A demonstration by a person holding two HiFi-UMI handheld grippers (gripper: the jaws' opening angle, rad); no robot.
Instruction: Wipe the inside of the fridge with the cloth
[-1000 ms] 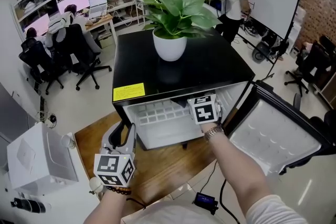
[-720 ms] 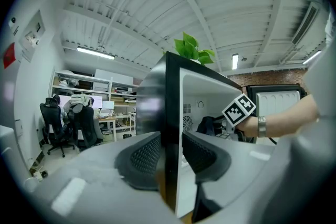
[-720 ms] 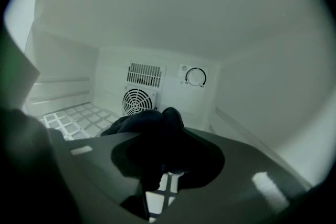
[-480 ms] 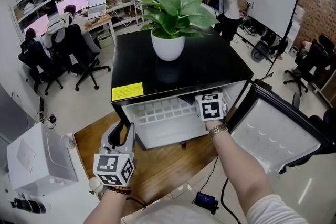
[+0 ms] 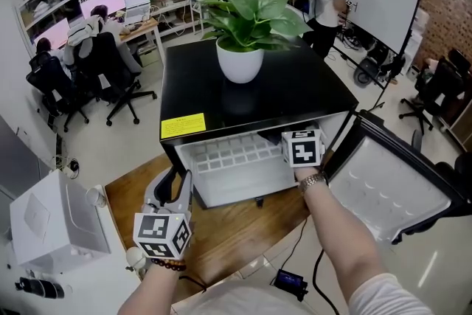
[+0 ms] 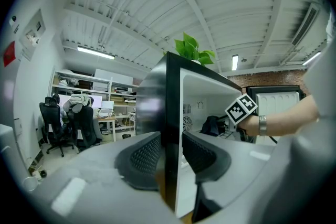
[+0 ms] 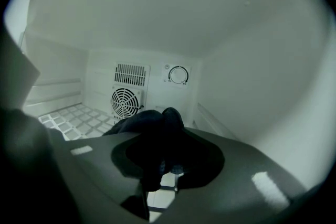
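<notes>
Right gripper [image 7: 164, 159] clamping cloth [image 7: 157, 124] inside fridge [image 5: 295, 96], left gripper [image 6: 170, 153] seemingly pinching fridge wall [image 6: 171, 107]

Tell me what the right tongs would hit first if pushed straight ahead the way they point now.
Probably the fridge's back wall, right of the fan grille and below the dial. The cloth bunched in the right tongs would touch first; depth is unclear, so the shelf could come sooner.

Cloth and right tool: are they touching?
Touching. The right gripper view shows the dark cloth bunched between the jaws of the right tool, both pads clamped on it.
</notes>
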